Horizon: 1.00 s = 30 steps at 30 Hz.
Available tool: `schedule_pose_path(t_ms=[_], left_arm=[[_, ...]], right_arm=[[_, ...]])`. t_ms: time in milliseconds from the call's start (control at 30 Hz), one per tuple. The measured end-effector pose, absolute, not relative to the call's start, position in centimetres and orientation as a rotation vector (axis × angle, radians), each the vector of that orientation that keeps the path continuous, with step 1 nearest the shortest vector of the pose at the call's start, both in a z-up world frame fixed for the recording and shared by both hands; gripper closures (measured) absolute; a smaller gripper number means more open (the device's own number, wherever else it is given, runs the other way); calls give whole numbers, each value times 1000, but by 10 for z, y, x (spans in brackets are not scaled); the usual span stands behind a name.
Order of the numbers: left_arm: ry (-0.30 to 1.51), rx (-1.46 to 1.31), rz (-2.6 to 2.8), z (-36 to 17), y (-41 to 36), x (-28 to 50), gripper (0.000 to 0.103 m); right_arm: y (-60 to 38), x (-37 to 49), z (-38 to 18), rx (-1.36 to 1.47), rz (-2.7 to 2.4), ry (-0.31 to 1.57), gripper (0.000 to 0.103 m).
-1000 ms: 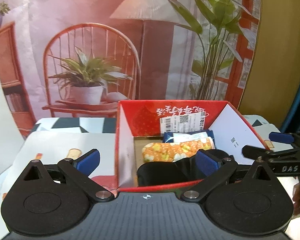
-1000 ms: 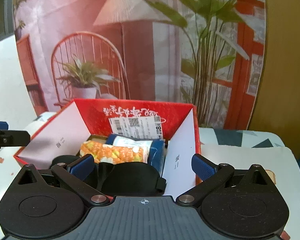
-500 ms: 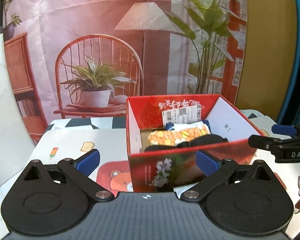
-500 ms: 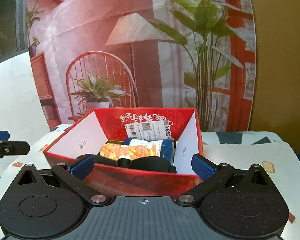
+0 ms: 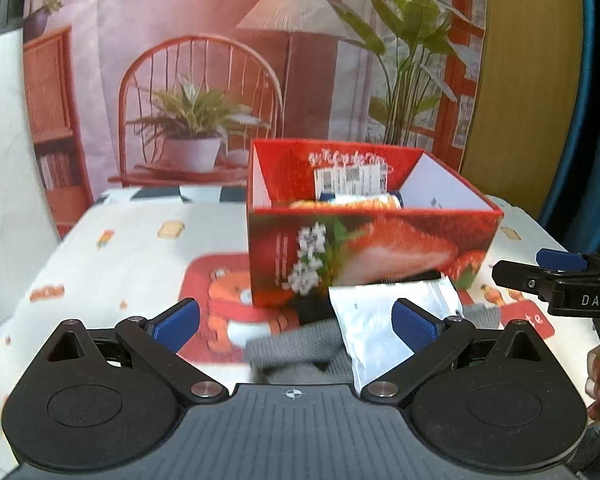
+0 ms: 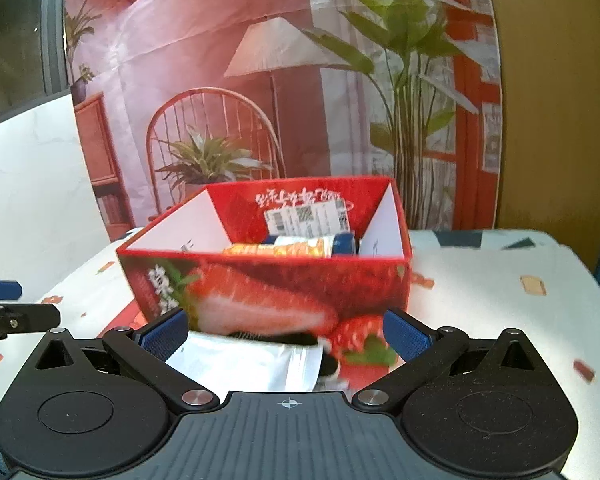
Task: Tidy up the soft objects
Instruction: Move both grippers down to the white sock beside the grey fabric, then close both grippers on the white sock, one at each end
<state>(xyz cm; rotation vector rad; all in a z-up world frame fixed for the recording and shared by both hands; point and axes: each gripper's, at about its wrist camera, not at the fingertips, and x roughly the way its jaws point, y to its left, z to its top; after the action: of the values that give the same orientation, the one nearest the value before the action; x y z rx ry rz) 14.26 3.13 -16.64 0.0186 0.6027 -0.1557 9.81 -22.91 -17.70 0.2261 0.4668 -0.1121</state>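
A red strawberry-print box (image 5: 372,248) stands on the table and also shows in the right wrist view (image 6: 268,280). Inside it lie an orange floral soft roll (image 5: 348,203) and a blue pack (image 6: 342,242). In front of the box lie a white pouch (image 5: 384,320) and a grey knit item (image 5: 300,352); the pouch also shows in the right wrist view (image 6: 248,360). My left gripper (image 5: 296,320) is open and empty above them. My right gripper (image 6: 286,332) is open and empty over the pouch. A black item (image 6: 276,338) peeks from under the box front.
The table has a white printed cloth (image 5: 120,248) with a red bear mat (image 5: 220,292). A printed backdrop (image 5: 220,60) stands behind the box. The right gripper's finger shows at the right of the left wrist view (image 5: 556,280).
Both grippers have pulled back and away from the box. The box now appears farther off, and the white pouch and grey knit item in front of it have come into view.
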Motion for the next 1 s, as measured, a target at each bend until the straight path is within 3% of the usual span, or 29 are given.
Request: schedule_pose_path(t_ms=[400, 700, 833, 1000], left_arm=[[686, -21, -177, -206, 33, 126, 0], [762, -35, -196, -225, 32, 128, 9], [805, -51, -203, -233, 34, 130, 21], [853, -43, -198, -245, 36, 135, 32]], right_arm=[[-215, 55, -228, 272, -133, 499, 0], [-198, 49, -233, 201, -82, 563, 1], [-201, 50, -235, 208, -103, 588, 2], [-214, 42, -234, 227, -174, 593, 15]])
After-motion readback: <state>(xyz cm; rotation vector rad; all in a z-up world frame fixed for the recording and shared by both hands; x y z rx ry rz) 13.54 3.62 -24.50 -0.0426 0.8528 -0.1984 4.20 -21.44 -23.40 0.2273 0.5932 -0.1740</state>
